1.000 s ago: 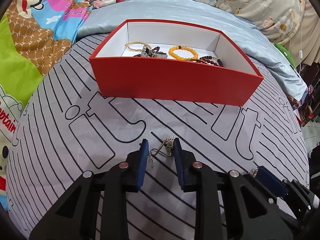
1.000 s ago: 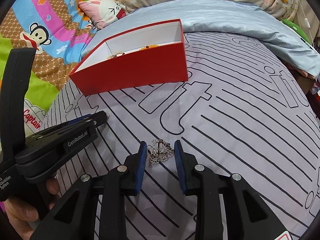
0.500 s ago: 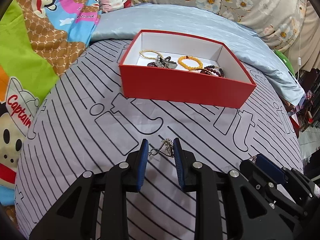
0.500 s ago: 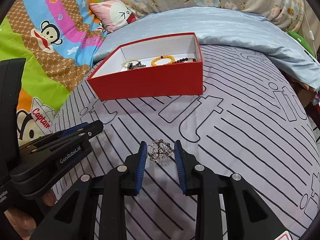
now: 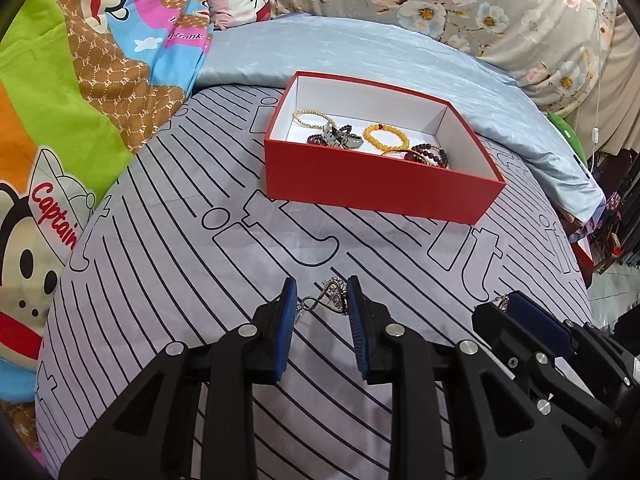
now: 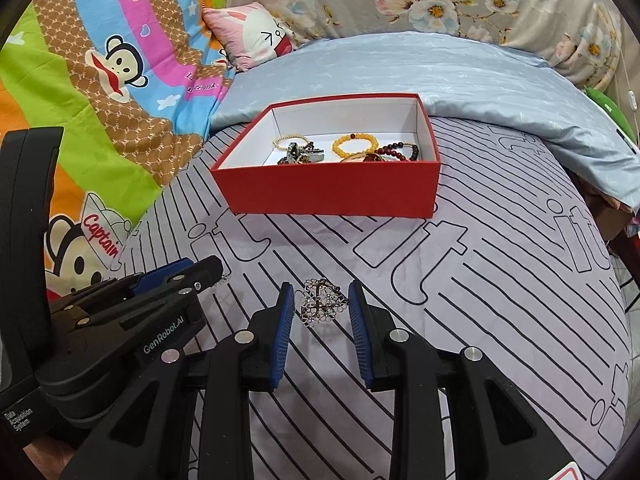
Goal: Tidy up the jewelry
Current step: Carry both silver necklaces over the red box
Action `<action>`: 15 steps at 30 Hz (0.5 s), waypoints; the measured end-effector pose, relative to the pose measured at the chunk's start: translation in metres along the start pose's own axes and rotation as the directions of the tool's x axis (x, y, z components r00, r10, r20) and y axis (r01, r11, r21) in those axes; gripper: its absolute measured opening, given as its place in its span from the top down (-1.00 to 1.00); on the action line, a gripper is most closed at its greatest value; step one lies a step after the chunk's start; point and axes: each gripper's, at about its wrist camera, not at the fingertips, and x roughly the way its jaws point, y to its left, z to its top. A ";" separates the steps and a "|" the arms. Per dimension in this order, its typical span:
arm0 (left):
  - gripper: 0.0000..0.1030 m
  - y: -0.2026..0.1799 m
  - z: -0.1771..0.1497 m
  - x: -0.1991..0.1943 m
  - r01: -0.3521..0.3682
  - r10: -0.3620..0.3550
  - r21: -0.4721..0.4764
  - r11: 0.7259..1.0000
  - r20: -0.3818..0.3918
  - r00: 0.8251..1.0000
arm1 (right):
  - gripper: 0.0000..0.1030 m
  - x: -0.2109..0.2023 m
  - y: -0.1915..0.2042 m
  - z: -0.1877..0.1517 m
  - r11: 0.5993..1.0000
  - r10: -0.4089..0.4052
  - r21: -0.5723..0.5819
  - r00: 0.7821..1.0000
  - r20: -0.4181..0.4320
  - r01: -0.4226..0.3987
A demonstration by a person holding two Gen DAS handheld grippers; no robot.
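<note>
A red box [image 5: 376,184] with a white inside stands on the striped bedspread ahead of both grippers; it also shows in the right wrist view [image 6: 328,188]. In it lie a yellow bead bracelet [image 5: 386,138], a dark red bead bracelet [image 5: 430,154], a thin gold bracelet [image 5: 310,118] and a silver watch [image 5: 340,140]. My left gripper [image 5: 321,286] is shut on a silver heart pendant with a hook [image 5: 332,298], held above the bedspread. My right gripper [image 6: 320,288] is shut on a silver flower-shaped ornament [image 6: 322,306], also clear of the cloth.
The striped grey bedspread [image 5: 200,280] spreads around the box. A pale blue quilt [image 5: 360,52] lies behind it, a cartoon monkey blanket [image 5: 60,120] to the left, a pink pillow [image 6: 256,36] at the back. The bed drops off at the right.
Both grippers have risen and drawn back from the box, each carrying its piece. The box looks smaller and more of its inside shows.
</note>
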 end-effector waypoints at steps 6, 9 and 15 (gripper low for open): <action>0.52 -0.001 0.008 -0.006 0.006 -0.006 -0.001 1.000 0.019 1.000 | 0.48 -0.003 -0.001 0.011 1.000 -0.003 -0.003 1.000 0.020 0.003; 0.52 -0.002 0.015 -0.008 0.007 -0.007 0.001 1.000 0.029 1.000 | 0.48 -0.003 -0.002 0.017 1.000 -0.003 -0.006 1.000 0.031 0.003; 0.52 -0.009 0.034 -0.013 0.012 -0.014 0.021 1.000 0.066 0.998 | 0.48 -0.004 -0.005 0.032 1.000 0.005 -0.007 0.999 0.052 -0.004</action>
